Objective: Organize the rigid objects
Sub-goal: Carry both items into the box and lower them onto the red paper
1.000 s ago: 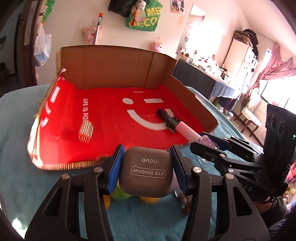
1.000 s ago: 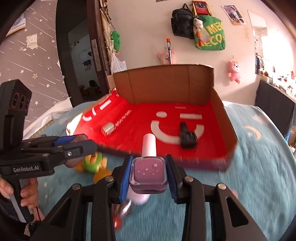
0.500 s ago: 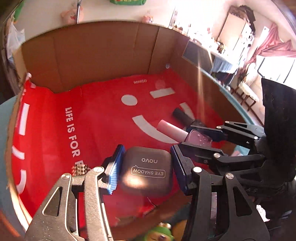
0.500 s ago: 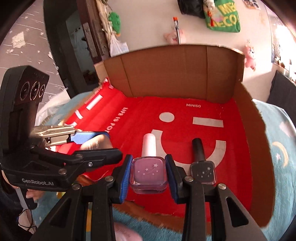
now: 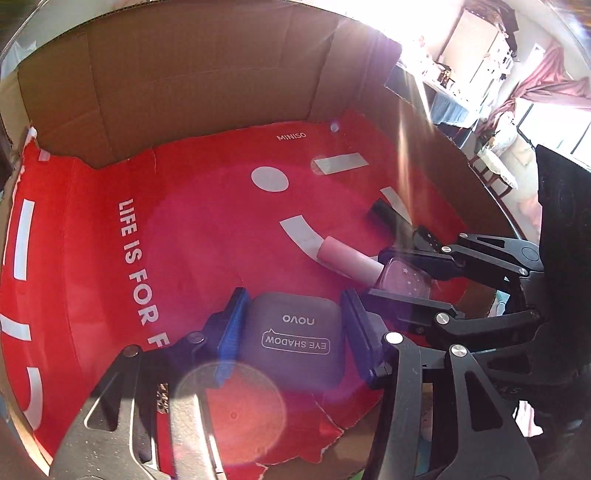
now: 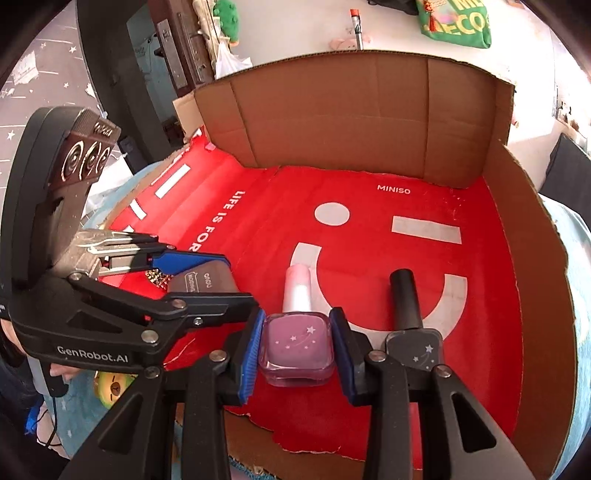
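Fingers of the left gripper [image 5: 291, 332] clamp an eyeshadow case [image 5: 293, 338], the right gripper's [image 6: 297, 350] a pink polish bottle [image 6: 295, 343]; both are held low inside the box [image 6: 354, 122], unreleased, beside a placed black bottle [image 6: 410, 332].

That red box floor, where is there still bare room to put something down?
The red floor is bare from the back cardboard wall to the white smiley. The near edge is crowded: grey compact, pink bottle, black bottle, both grippers.

A white wall [image 6: 295, 33] holds a green bag [image 6: 456, 18]; bright window [image 5: 554, 125] with pink curtains [image 5: 543, 81].
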Demonstrator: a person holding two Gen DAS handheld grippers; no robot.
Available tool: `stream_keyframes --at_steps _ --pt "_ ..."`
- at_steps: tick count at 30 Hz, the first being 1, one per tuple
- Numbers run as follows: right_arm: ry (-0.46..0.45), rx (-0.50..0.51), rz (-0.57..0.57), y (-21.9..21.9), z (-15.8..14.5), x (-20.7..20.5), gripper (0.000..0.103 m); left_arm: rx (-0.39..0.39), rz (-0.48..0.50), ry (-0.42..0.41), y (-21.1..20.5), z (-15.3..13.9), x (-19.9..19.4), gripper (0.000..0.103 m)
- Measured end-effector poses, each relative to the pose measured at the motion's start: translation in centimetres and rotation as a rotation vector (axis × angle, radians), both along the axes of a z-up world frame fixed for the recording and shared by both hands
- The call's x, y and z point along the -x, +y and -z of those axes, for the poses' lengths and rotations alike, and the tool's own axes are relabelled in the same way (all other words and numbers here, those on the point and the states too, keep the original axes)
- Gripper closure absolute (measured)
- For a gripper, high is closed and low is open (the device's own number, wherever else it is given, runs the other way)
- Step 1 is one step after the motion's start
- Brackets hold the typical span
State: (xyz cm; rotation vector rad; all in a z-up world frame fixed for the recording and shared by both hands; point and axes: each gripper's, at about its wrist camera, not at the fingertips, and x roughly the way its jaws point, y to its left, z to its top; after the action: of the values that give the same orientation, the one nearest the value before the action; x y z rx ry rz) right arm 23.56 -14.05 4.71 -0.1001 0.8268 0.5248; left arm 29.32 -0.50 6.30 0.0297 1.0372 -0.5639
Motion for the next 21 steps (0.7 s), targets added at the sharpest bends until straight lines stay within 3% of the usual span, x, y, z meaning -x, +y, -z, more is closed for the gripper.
stream_keyframes --at_steps 21 --pt "0.017 0.056 -0.015 0.6 0.8 -0.4 0.065 -0.136 0.049 -0.042 -1.8 0.5 -0.1 0.054"
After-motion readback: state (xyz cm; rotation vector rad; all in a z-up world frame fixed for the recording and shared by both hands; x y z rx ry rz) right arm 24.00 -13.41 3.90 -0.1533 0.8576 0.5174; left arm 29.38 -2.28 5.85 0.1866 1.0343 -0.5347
